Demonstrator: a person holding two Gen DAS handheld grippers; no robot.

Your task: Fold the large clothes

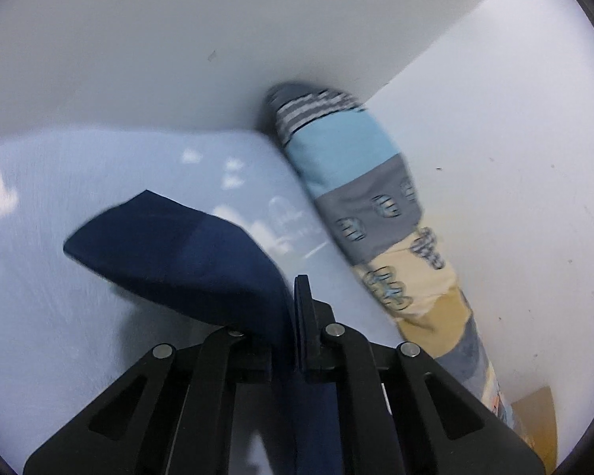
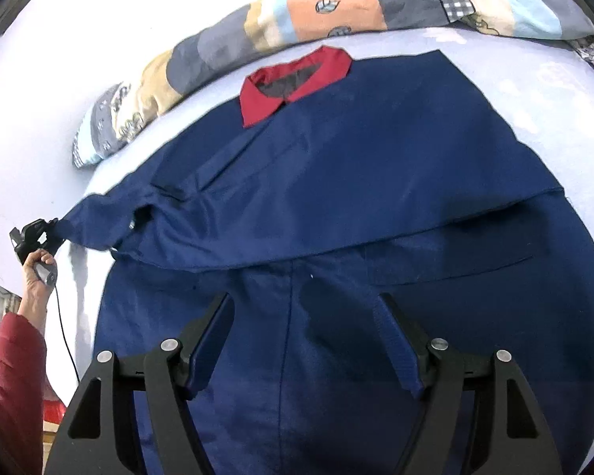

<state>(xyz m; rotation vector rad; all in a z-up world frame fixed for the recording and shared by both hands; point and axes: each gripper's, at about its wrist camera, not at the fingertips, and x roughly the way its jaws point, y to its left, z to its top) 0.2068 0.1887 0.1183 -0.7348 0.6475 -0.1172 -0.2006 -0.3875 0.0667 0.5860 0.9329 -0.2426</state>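
Observation:
A large navy garment (image 2: 336, 182) with a red collar (image 2: 293, 83) lies spread on a pale blue bed sheet (image 2: 534, 79). Its sleeve end (image 1: 170, 249) is pulled out to the left and is pinched in my left gripper (image 1: 295, 293), which is shut on it. In the right wrist view, a hand holds that left gripper (image 2: 53, 227) at the sleeve tip. My right gripper (image 2: 305, 312) stands open just above the garment's lower half, and its pads press on nothing.
A rolled patchwork quilt (image 2: 281, 12) lies along the far side of the bed, against the white wall (image 1: 178, 39); it is also in the left wrist view (image 1: 376, 206). A person's red sleeve (image 2: 12, 364) and a black cable (image 2: 65, 336) are at the bed's left edge.

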